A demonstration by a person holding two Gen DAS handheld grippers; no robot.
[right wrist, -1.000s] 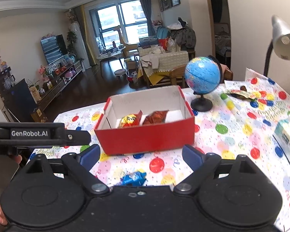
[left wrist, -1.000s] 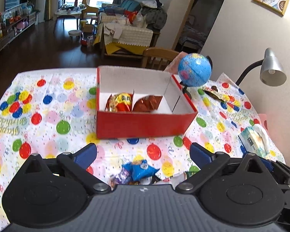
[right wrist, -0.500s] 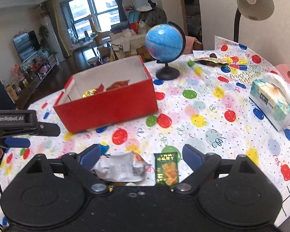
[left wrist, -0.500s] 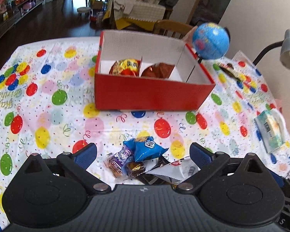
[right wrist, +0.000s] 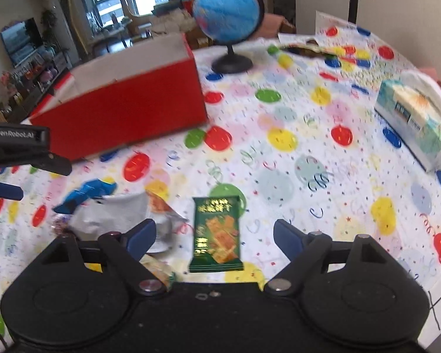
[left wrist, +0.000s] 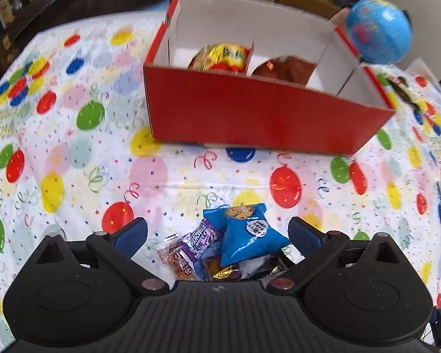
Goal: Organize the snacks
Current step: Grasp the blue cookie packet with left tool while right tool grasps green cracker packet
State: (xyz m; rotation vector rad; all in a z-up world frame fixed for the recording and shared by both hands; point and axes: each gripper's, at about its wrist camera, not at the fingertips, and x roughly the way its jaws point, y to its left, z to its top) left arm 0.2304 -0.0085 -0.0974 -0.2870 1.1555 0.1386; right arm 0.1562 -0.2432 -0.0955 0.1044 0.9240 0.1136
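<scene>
Right gripper [right wrist: 214, 234], jaws wide & just narrowing, straddled green cracker pkt [right wrist: 216, 235], long axis 12–6 o'clock.

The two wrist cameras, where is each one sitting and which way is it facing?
Left wrist: on the left gripper, tilted steeply down at the blue packet and red box; its own open fingers show.
Right wrist: on the right gripper, tilted down at the green packet; its own open fingers and the left gripper at the left edge show.
Shared: red box, globe, blue packet.
</scene>
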